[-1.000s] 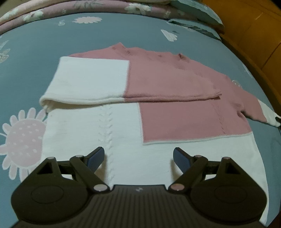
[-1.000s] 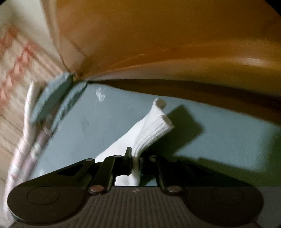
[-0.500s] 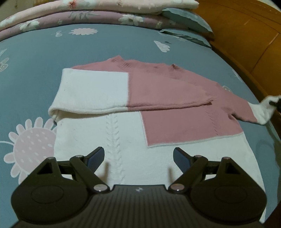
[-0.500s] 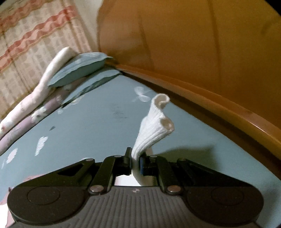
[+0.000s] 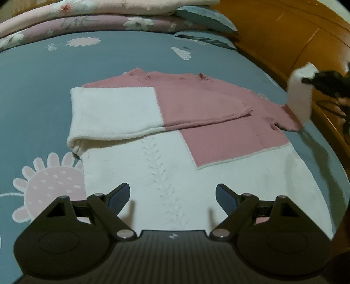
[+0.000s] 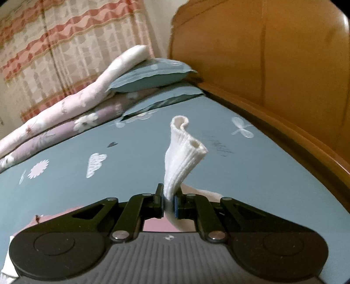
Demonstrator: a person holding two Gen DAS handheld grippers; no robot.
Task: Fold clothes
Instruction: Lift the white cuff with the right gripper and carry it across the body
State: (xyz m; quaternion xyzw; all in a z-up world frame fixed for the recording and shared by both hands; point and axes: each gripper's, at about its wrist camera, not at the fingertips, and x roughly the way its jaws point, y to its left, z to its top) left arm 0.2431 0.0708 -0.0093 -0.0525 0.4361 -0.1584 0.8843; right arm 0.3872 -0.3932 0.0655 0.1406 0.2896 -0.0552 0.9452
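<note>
A pink and white knit sweater lies flat on the blue-grey bedsheet. One sleeve is folded across its chest. My left gripper hovers open over the sweater's white hem, with nothing between its fingers. The other sleeve's white ribbed cuff is pinched in my right gripper, which is shut on it and holds it lifted off the bed. In the left wrist view that lifted cuff and the right gripper show at the far right, blurred.
Folded floral quilts and blue pillows are stacked at the far end of the bed. A wooden headboard and bed rail run along the right side. A patterned curtain hangs behind.
The right gripper has risen and rolled upright with the cuff, lifting the sleeve from the sheet. The left gripper drifted slightly back, so more of the bed shows.
</note>
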